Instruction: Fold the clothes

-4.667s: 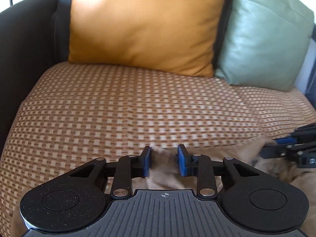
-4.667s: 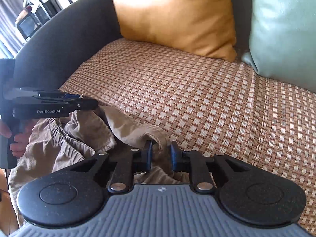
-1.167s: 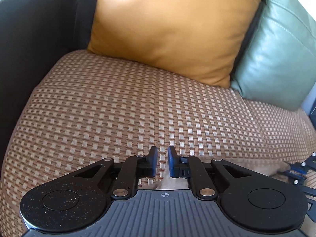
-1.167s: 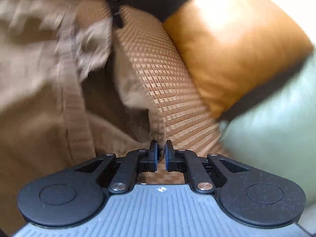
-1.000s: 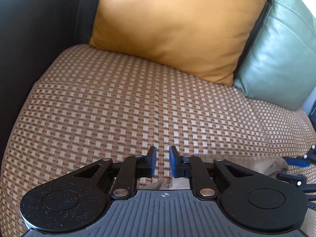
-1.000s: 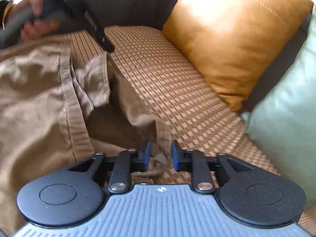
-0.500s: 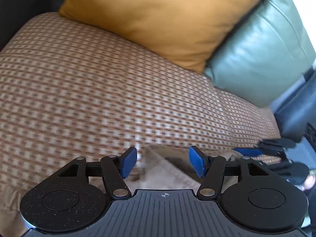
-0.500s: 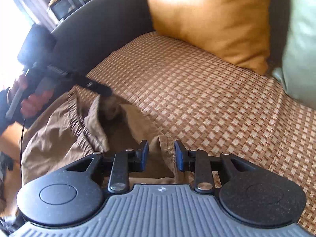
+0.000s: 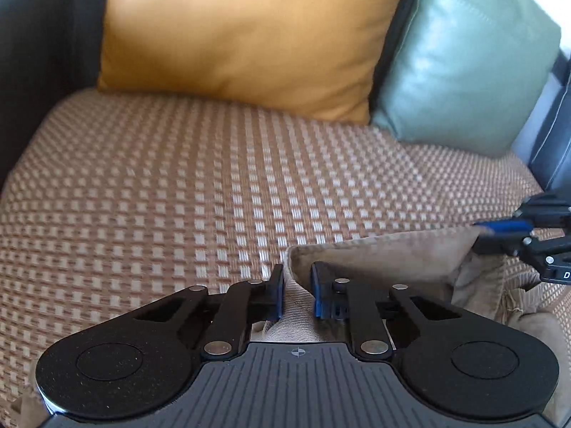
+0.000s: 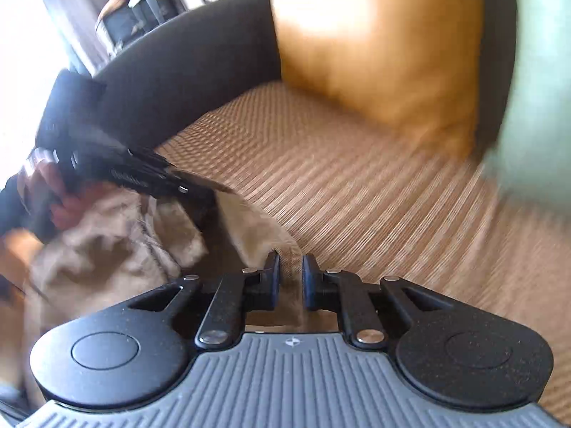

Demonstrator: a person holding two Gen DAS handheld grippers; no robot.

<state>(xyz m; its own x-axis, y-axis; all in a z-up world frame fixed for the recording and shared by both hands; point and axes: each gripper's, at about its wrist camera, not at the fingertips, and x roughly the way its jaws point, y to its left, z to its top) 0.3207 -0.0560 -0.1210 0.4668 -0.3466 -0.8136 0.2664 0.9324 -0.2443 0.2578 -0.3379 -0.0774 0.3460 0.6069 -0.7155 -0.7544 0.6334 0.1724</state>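
The garment [image 9: 389, 260], a tan piece of clothing, lies on the woven brown seat [image 9: 214, 185] of a sofa, at the near right of the left wrist view. Its hemmed corner runs up between the blue pads of the left gripper [image 9: 297, 292], whose jaws stand a narrow gap apart with cloth filling the gap; it appears to pinch that edge. From there a straight fold of fabric stretches right to the right gripper [image 9: 499, 235], which meets the cloth's far corner at the frame edge, its blue pad tip touching the fabric. Behind, an orange cushion [image 9: 242, 35] leans on the dark sofa back, and a green cushion [image 9: 464, 60] sits just beside it on the right.

In the right wrist view, which is blurred by motion, the garment [image 10: 117, 246] bunches in loose folds at the left, with a strip of it rising between the fingers of the right gripper [image 10: 291, 281]. These jaws are nearly together with cloth between them, seemingly clamped on it. At the left, a hand [image 10: 60, 196] holds the left gripper [image 10: 192, 190], its tip reaching the cloth's upper edge; its jaw state cannot be told here. The orange cushion [image 10: 385, 46] and dark armrest [image 10: 185, 60] stand behind the seat [image 10: 357, 185].
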